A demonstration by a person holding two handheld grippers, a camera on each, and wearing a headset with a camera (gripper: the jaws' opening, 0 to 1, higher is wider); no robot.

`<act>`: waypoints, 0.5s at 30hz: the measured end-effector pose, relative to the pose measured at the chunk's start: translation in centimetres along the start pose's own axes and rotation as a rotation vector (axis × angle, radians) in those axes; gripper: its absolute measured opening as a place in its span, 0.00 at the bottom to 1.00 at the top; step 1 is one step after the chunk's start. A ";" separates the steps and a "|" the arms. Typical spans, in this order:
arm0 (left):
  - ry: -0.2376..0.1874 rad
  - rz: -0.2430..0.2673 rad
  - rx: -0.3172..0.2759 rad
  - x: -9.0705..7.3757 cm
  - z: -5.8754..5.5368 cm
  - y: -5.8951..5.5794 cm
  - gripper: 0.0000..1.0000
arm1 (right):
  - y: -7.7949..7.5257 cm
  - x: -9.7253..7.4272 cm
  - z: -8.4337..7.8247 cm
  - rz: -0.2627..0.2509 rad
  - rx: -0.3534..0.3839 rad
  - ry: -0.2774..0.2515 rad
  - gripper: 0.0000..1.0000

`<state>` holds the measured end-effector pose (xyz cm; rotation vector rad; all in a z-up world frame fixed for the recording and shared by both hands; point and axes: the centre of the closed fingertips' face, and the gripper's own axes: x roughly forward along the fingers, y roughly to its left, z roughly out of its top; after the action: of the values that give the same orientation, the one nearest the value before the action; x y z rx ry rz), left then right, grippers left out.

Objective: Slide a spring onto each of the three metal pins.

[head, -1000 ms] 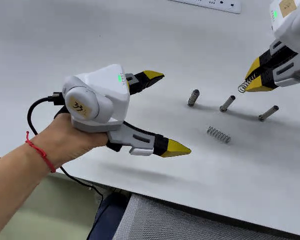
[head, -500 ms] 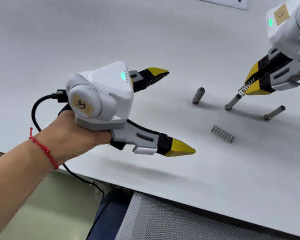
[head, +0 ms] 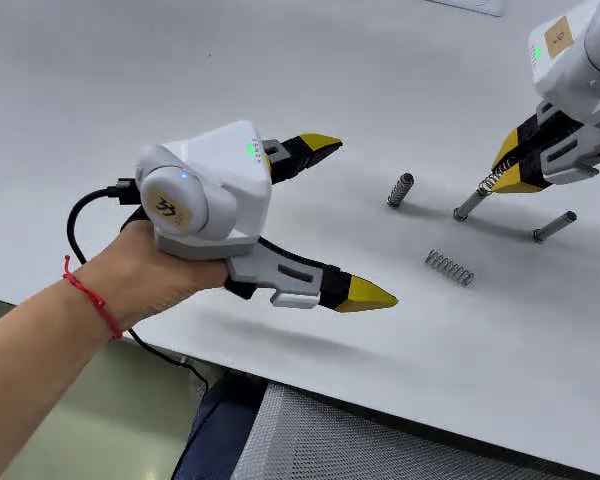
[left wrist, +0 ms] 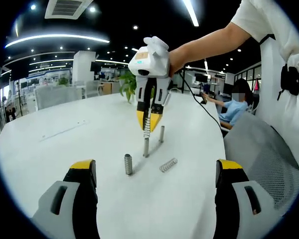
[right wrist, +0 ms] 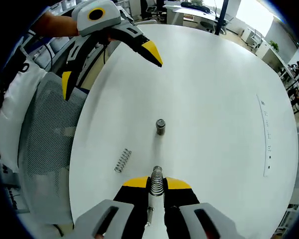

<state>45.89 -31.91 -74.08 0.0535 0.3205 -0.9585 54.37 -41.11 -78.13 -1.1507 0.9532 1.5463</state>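
One spring (head: pixel 492 181) in the clamped right gripper (head: pixel 508 176), atop the middle pin (head: pixel 470 206); left gripper (head: pixel 355 220) wide, empty.

Three short grey pins stand in a row on the white table (head: pixel 280 100). The left pin (head: pixel 407 178) already wears a spring (head: pixel 399 192). My right claw (head: pixel 507 170) pinches a second spring (head: pixel 492 181), its lower end at the top of the middle pin (head: pixel 467 207). The right pin (head: pixel 554 226) is bare. A third spring (head: pixel 449 268) lies flat just in front.
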 end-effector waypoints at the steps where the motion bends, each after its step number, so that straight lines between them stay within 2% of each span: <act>1: -0.001 -0.001 -0.001 0.0 0.0 0.0 0.99 | 0.0 0.0 0.0 0.000 -0.002 0.002 0.07; 15: -0.014 -0.002 -0.012 0.4 0.2 0.1 0.99 | -0.1 0.4 -0.1 0.008 0.002 0.004 0.07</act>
<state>46.23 -32.16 -74.00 0.0353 0.3138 -0.9583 54.44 -41.09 -78.54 -1.1504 0.9625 1.5493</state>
